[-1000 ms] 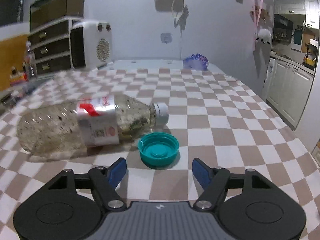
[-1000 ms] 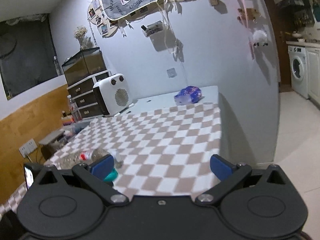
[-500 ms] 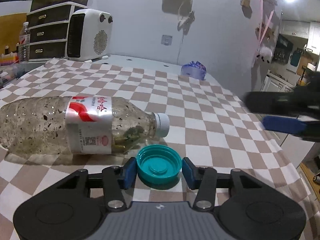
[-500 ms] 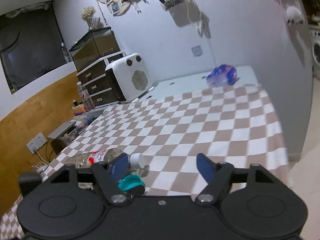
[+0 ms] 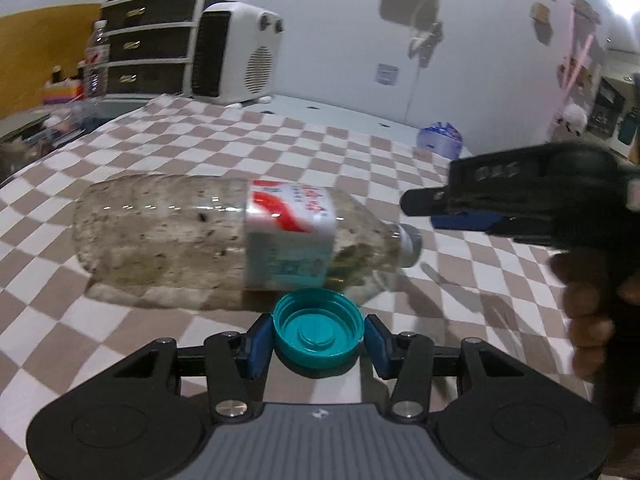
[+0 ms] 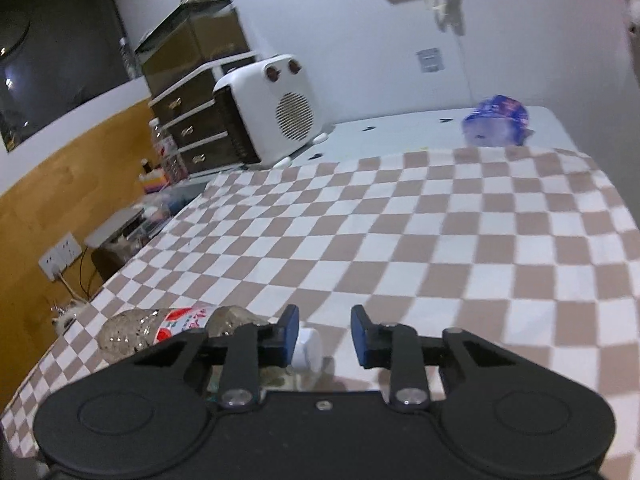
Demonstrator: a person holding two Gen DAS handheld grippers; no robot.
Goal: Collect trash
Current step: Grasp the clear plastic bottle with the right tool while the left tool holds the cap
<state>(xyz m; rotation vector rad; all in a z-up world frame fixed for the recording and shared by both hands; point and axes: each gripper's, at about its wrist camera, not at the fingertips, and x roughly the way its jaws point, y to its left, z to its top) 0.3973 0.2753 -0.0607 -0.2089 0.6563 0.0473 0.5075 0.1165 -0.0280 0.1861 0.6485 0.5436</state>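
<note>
Checkered brown-and-white cloth [image 5: 208,148] is covering the bench, and a white heater [image 5: 236,54] is sitting at the far end against the wall, next to a dark set of drawers [image 5: 148,40], while a blue-and-white crumpled wrapper [image 6: 496,126] is lying near the far right corner of the bench. Down on the cloth, a clear plastic bottle [image 5: 224,236] is lying on its side, murky and speckled inside, red-and-white label facing up, its white-capped neck pointing right. Just in front of it, a teal lid [image 5: 319,332] is facing open side up, and the left hand-held gripper [image 5: 316,340] is clamping it, blue pads pressing on both sides of the rim. Whether the lid is resting on the cloth or sitting just above it, I cannot tell.

Over on the right, the right hand-held gripper [image 6: 324,334] is hovering just past the bottle's neck, its jaws standing apart with nothing between them; its own camera is showing the white cap [image 6: 308,346] peeking out just behind its left pad [image 6: 290,334]. From the left wrist view, that gripper is appearing side-on and blurred, with the person's fingers [image 5: 588,308] wrapping its handle
</note>
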